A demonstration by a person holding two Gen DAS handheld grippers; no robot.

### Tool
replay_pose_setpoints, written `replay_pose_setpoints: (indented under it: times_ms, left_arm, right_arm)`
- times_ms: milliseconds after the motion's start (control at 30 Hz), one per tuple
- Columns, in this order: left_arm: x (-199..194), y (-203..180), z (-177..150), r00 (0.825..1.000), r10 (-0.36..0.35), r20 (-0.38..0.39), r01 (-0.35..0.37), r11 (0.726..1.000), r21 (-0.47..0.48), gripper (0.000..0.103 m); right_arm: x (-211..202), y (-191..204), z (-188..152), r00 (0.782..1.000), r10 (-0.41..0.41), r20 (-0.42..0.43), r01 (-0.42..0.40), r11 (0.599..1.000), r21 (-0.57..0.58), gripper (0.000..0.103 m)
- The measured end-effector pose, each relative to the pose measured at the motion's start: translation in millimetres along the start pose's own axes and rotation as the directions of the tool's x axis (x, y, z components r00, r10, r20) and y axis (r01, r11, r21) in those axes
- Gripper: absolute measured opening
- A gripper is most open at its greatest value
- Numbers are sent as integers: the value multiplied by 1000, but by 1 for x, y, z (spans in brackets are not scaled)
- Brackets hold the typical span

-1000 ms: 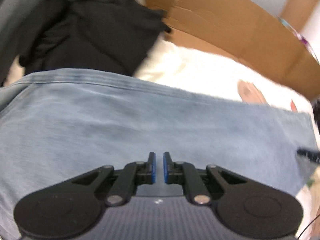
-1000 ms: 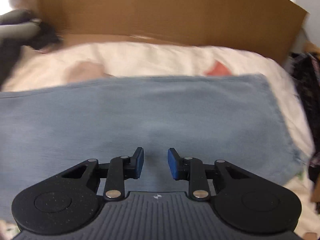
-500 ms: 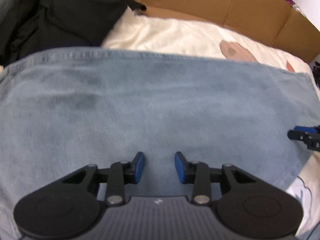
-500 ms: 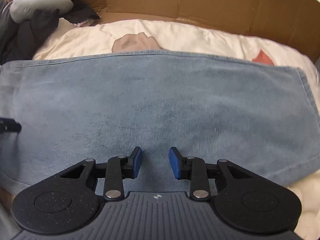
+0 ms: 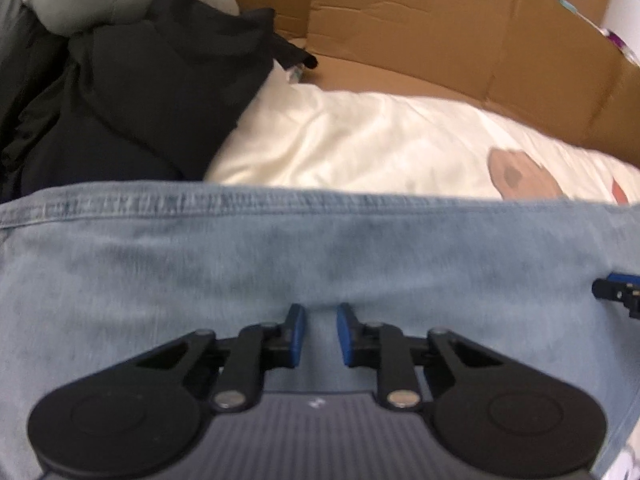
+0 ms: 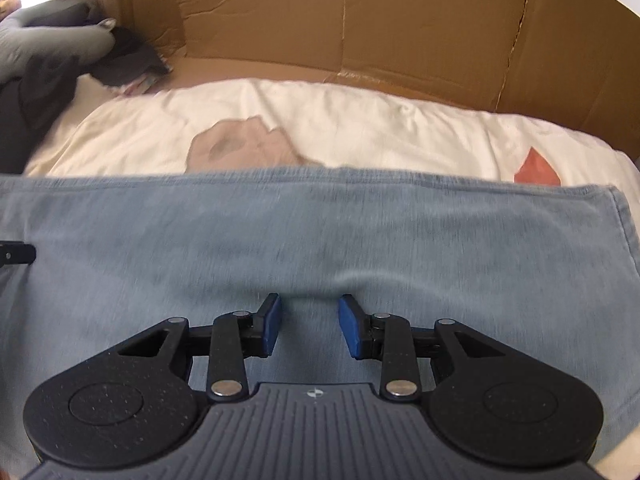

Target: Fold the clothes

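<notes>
Cardboard (image 6: 400,20) wall behind, creased. Cream quilt (image 5: 360,140), soft, printed patches. Jeans (image 5: 280,248) lie flat across quilt, pale denim, stitched seam at far edge; folded into band, more folds left, I judge. Dark clothes (image 5: 140,92) heaped, unfolded. My left hand-held gripper (image 5: 319,334) closing, nothing pinched; right hand-held gripper (image 6: 309,330) apart, empty, over denim.
</notes>
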State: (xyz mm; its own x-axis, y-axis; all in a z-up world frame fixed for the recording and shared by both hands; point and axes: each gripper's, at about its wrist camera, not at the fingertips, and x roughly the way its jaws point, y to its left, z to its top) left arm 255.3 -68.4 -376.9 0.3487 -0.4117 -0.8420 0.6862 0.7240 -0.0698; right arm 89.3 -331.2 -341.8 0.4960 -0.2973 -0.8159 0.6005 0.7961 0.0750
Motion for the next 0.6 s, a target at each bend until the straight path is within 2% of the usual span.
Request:
replay_pose_setpoints:
  times_ms: [300,367,433,500,600]
  left_arm:
    - [13,1,21,1000,20,11,-20,998,-60,12]
    - [15,5,26,1000,4,13,-4,998,-68,9]
    - [17,13,31,1000,-21,12,22,995,-99,4]
    - [20,20,37,999,-41,15,43,992,-118,3]
    - [24,17,46,999,-36,17,37,995,-87,3]
  right_arm:
    - [30,-2,38,999,-46,20,45,998,50,40]
    - [35,-7,47,996,-78,34,76,996,44,40]
    - [39,-22,57,990,-135,40,132,989,68,40]
    - [41,-44,65,986,-165,34,161,981,110,39]
    - [29,-77,71,968,-249,37,242,960,143,39]
